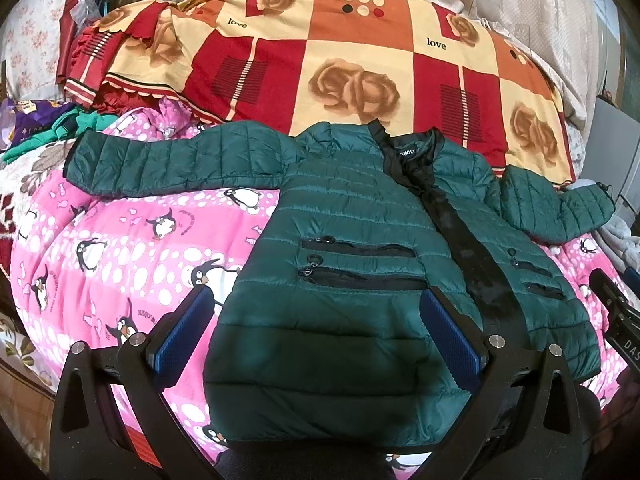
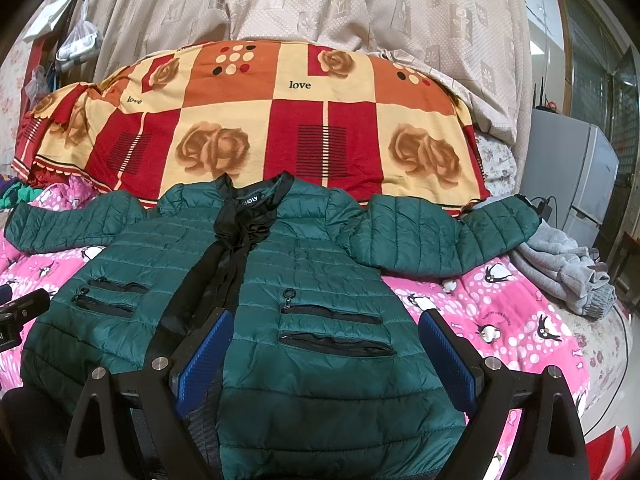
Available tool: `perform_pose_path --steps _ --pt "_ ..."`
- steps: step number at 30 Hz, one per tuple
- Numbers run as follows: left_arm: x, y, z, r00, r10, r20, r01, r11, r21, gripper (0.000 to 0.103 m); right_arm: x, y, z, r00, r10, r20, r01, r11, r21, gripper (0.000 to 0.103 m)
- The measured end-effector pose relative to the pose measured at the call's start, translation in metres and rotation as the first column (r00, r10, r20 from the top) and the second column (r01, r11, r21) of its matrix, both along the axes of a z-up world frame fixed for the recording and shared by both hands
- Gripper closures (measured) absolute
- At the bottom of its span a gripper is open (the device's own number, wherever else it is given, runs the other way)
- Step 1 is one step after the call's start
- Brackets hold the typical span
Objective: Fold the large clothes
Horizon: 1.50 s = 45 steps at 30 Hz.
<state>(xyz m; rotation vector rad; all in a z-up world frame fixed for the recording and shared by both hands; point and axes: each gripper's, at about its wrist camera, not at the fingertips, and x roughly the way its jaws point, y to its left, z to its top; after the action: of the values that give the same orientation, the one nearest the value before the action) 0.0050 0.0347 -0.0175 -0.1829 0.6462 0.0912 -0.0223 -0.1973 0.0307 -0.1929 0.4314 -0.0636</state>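
A dark green quilted puffer jacket [image 1: 352,240] lies face up on a pink penguin-print quilt [image 1: 120,248], front open with black lining showing, both sleeves spread out sideways. My left gripper [image 1: 316,320] is open and empty above the jacket's left front panel near the hem. My right gripper [image 2: 326,340] is open and empty above the jacket [image 2: 280,280] at its right front panel, over the zip pockets. The right gripper's body shows at the right edge of the left wrist view [image 1: 616,312].
A folded red, orange and cream rose-print blanket [image 1: 340,56] is piled behind the jacket. A grey garment [image 2: 568,268] lies at the bed's right edge. Green and purple clothes [image 1: 48,128] lie at far left. A beige curtain [image 2: 360,4] hangs behind; a grey cabinet [image 2: 568,172] stands at right.
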Motion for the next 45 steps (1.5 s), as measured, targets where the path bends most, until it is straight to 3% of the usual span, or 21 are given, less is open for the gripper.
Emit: perform_pose_path --steps 29,45 --pt "0.003 0.005 -0.007 0.999 0.006 -0.038 -0.007 1.0 -0.03 0.0 0.0 -0.001 0.001 1.0 -0.001 0.0 0.001 1.0 -0.002 0.011" --pt "0.009 0.0 -0.007 0.996 0.016 -0.085 -0.014 1.0 0.022 0.0 0.0 -0.013 -0.005 1.0 -0.002 -0.002 0.002 1.0 0.03 0.011"
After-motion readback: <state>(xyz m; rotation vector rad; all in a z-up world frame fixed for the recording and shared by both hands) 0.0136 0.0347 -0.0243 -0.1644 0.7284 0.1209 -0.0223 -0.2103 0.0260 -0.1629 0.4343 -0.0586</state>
